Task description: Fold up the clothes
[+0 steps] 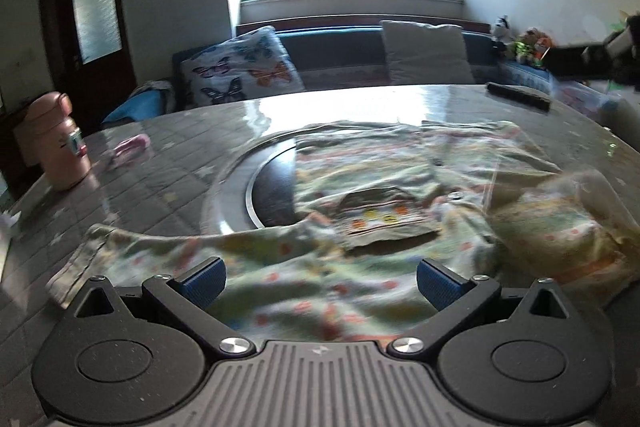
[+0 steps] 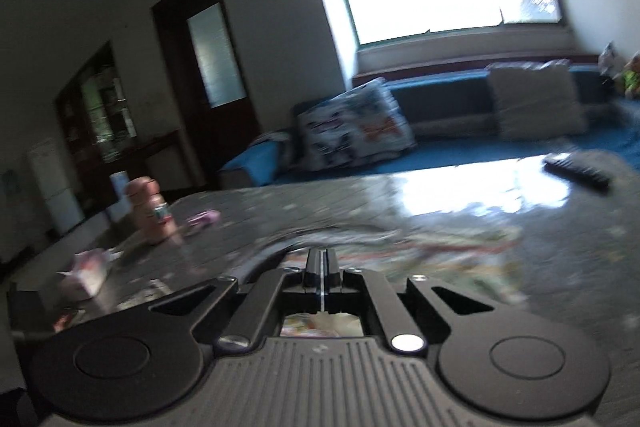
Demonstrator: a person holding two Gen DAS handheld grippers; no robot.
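A pale green child's garment (image 1: 360,195) with a colourful print and a small front pocket lies spread on the round glass-topped table (image 1: 168,163). Part of it is lifted and blurred at the right (image 1: 560,227). My left gripper (image 1: 320,279) is open, its blue pads (image 1: 204,277) just above the garment's near edge. In the right wrist view my right gripper (image 2: 322,263) is shut with its jaws pressed together, and printed cloth (image 2: 320,327) shows below the jaws; whether the jaws pinch it I cannot tell. The garment (image 2: 420,251) lies blurred ahead of it.
A pink bottle (image 1: 60,143) and a small pink object (image 1: 130,147) stand at the table's left. A black remote (image 1: 518,97) lies at the far right. A metal turntable ring (image 1: 256,187) sits mid-table. A sofa with cushions (image 1: 240,67) is behind. White packets (image 2: 86,271) lie at the left.
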